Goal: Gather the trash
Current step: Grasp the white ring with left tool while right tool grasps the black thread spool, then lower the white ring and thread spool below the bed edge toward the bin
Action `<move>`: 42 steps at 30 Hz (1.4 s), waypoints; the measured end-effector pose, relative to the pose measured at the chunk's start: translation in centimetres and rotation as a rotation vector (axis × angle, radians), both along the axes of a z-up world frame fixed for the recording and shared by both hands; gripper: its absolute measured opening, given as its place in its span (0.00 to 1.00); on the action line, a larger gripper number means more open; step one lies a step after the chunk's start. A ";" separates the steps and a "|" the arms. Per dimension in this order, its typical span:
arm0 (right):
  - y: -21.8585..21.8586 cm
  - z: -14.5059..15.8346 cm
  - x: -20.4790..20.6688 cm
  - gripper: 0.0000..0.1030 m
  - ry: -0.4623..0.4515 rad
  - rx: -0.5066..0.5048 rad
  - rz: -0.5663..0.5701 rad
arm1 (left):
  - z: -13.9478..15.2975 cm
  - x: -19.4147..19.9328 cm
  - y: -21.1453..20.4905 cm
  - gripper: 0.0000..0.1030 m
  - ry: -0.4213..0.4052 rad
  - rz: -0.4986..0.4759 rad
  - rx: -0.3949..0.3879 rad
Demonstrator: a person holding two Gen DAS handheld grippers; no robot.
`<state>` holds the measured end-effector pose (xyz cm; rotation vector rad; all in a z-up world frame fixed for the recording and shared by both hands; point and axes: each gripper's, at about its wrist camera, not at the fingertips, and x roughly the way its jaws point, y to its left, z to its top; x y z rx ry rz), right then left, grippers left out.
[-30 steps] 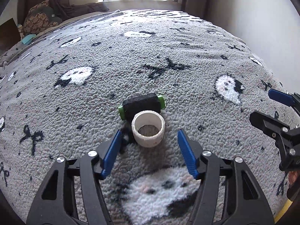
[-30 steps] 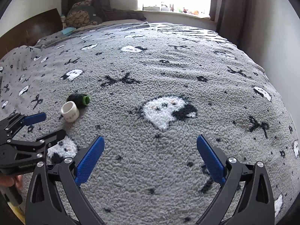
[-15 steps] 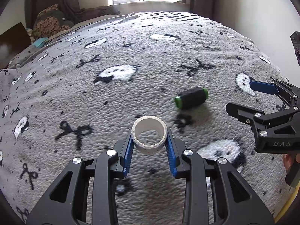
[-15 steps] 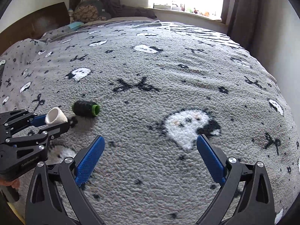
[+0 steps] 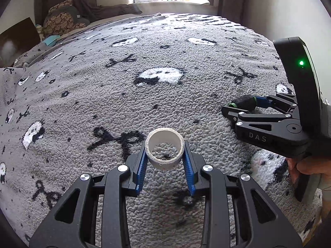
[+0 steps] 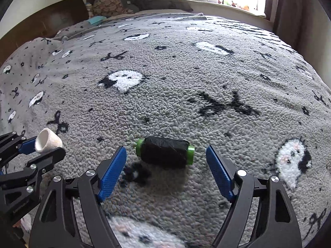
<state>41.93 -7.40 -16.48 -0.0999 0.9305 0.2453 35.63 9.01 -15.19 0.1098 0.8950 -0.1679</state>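
A white cardboard tape core hangs just above the grey blanket, with my left gripper shut on its sides; the right wrist view shows that core at the far left. A spool of black thread with green ends lies on its side on the blanket. My right gripper straddles the spool, a blue pad off each green end, and its jaws are closing without touching it. In the left wrist view the spool sits between the right gripper's fingers.
A grey fleece blanket with ghost and scissor patterns covers the whole bed. Pillows and a dark headboard lie at the far left. A window sill with curtains is at the back, a wall at the right.
My left gripper closed on the tape core and carried it off the blanket, away from the spool. My right gripper moved over to the spool and began narrowing around it.
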 end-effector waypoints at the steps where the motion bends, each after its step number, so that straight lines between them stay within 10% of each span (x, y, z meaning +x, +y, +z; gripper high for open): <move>1: 0.2 0.0 -0.1 0.68 -0.004 0.001 0.003 | 0.3 -0.3 -0.1 0.29 -0.005 -0.002 -0.008; 3: 0.0 0.8 -0.5 0.55 -0.014 0.021 0.028 | 1.0 -0.9 -0.5 0.29 -0.016 -0.002 -0.020; 23: -8.7 7.5 -19.9 0.55 -0.215 0.009 0.031 | 9.3 -18.5 -12.2 0.29 -0.128 -0.149 -0.086; 42: -14.1 6.7 -37.0 0.55 -0.223 0.019 0.016 | 5.9 -32.7 -14.4 0.30 -0.136 -0.143 -0.073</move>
